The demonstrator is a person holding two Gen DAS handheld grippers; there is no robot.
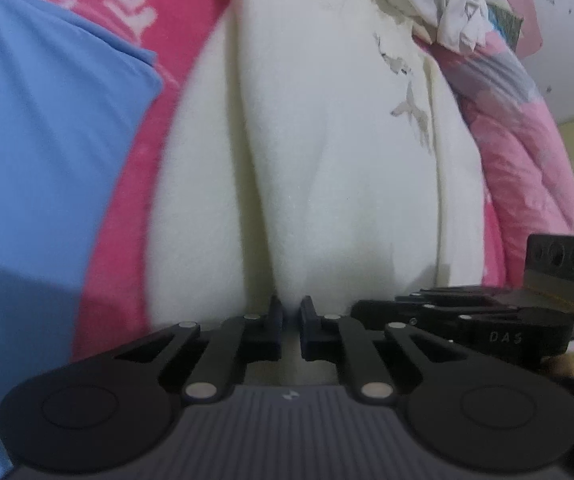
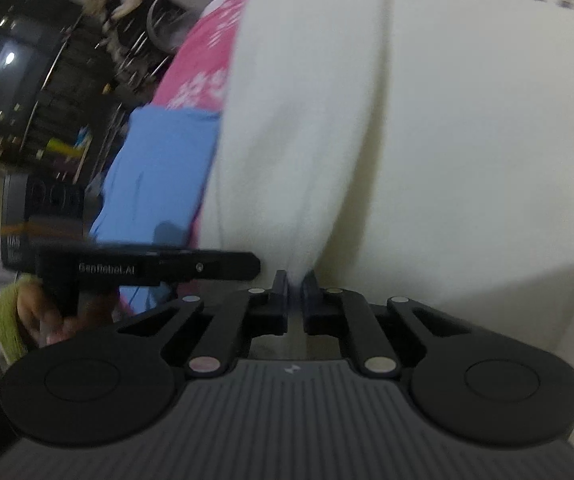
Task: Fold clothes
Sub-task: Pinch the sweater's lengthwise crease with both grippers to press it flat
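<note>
A cream-white garment (image 1: 327, 140) lies spread over a pink patterned sheet (image 1: 127, 220), with a faint print near its right seam. At the garment's near edge my left gripper (image 1: 291, 312) is shut on a raised fold of it. Just to its right, my right gripper (image 1: 361, 312) shows side-on against the same edge. In the right wrist view my right gripper (image 2: 295, 284) pinches a ridge of the cream garment (image 2: 427, 140). The left gripper (image 2: 255, 266) reaches in from the left, close beside it, held by a hand (image 2: 35, 312) in a green cuff.
A folded blue garment (image 1: 47, 140) (image 2: 159, 168) rests on the sheet left of the cream one. A crumpled pile of white clothes (image 1: 439, 0) and a pink quilt (image 1: 519, 152) lie at the far right. Dark cluttered shelving (image 2: 47, 80) stands beyond the bed.
</note>
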